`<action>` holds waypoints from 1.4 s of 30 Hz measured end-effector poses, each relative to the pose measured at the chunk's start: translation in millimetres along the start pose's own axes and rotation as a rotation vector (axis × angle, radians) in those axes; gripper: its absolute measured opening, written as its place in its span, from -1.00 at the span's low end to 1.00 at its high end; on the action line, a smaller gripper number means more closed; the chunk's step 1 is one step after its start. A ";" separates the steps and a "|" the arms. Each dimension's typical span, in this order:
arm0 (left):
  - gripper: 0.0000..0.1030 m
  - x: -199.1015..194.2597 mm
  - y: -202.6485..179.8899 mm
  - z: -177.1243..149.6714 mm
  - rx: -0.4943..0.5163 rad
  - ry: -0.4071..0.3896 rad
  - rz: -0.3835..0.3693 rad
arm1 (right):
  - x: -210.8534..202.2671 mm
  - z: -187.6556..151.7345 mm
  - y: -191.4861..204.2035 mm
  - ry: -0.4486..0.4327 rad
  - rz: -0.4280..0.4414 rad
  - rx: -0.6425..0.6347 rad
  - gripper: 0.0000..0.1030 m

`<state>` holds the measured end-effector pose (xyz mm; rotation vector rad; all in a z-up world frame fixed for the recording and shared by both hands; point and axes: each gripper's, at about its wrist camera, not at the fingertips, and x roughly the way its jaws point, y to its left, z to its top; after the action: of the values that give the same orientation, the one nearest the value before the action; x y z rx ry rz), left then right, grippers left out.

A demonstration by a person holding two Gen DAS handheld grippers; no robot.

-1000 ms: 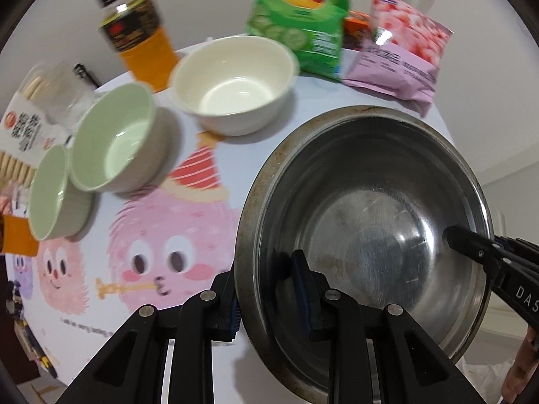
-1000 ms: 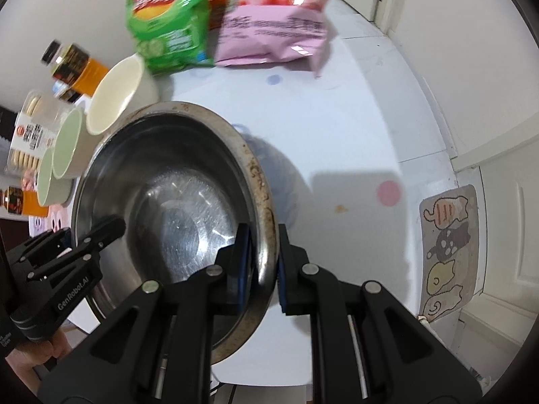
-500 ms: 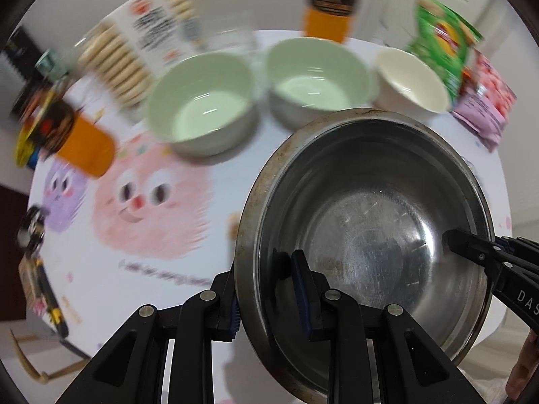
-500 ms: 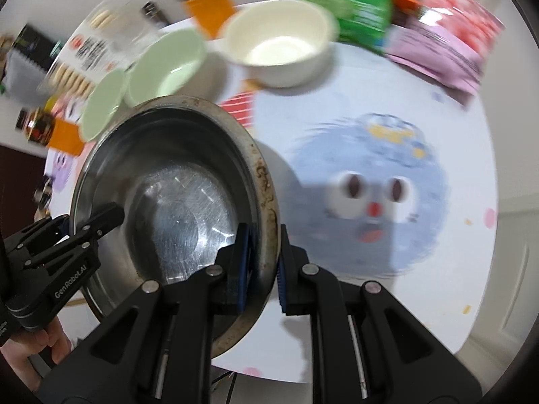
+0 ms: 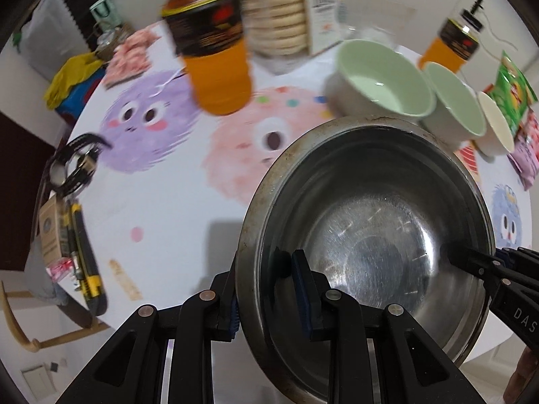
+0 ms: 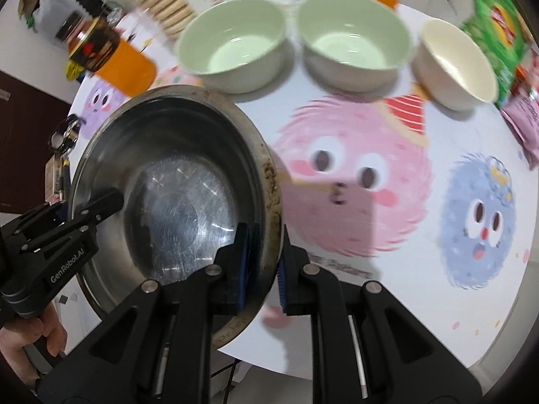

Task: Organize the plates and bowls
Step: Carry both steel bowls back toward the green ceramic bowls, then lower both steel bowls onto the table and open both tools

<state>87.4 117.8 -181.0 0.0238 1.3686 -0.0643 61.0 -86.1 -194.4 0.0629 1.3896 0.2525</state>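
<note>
Steel bowl (image 5: 367,235): stiff, light, slick; left gripper (image 5: 269,289) & right gripper (image 6: 264,262) each pinch opposite rim, best hold pt.

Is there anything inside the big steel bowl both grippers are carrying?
The steel bowl holds no food or dishes; its scratched bottom shows. Only one finger each of the left gripper and right gripper reaches inside, clamping the rim. The table beneath it is hidden.

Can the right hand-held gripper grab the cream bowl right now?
Probably not. The right hand-held gripper is clamped on the rim of the big steel bowl, so its jaws are full. The cream bowl sits unblocked across the table, but the steel bowl must go down first.
</note>
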 end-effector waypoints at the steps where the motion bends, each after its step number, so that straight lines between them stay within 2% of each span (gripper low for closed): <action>1: -0.48 1.0 8.0 -1.1 -0.006 -0.001 0.001 | 3.7 0.6 6.5 0.004 0.001 -0.006 -0.66; 5: -0.48 10.7 29.5 0.0 -0.027 0.003 -0.002 | 15.7 7.8 33.3 0.014 -0.002 -0.030 -0.66; 11: -0.46 28.0 46.4 6.7 -0.029 -0.001 -0.009 | 31.2 15.7 51.5 0.024 -0.019 -0.032 -0.66; 17: -0.46 42.7 43.6 8.0 -0.008 0.003 -0.026 | 43.7 16.0 49.7 0.034 -0.037 -0.001 -0.66; 28: -0.42 51.4 34.2 1.4 0.025 -0.038 -0.009 | 53.1 11.9 44.4 0.020 -0.044 0.023 -0.66; 34: -0.40 50.0 38.9 -0.8 -0.035 -0.042 -0.048 | 54.9 12.6 43.2 0.007 -0.033 0.050 -0.63; 36: -0.09 48.4 45.1 -3.8 -0.049 -0.043 -0.071 | 53.1 12.9 42.4 -0.001 -0.024 0.059 -0.52; 37: 0.36 47.5 45.8 -4.4 -0.057 -0.041 -0.072 | 51.8 13.3 42.3 -0.007 -0.017 0.059 -0.44; 38: 0.69 45.0 47.2 -6.0 -0.064 -0.047 -0.068 | 49.0 13.4 42.5 -0.016 -0.012 0.058 -0.12; 39: 0.74 41.4 48.4 -6.9 -0.072 -0.058 -0.066 | 46.2 13.8 42.8 -0.026 -0.013 0.057 0.26; 42: 0.83 32.6 52.1 -8.4 -0.099 -0.063 -0.052 | 33.7 14.4 44.8 -0.075 -0.004 0.039 0.71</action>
<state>88.7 169.2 -215.7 -0.0961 1.3079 -0.0409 74.1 -33.9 -215.6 0.1009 1.3198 0.2177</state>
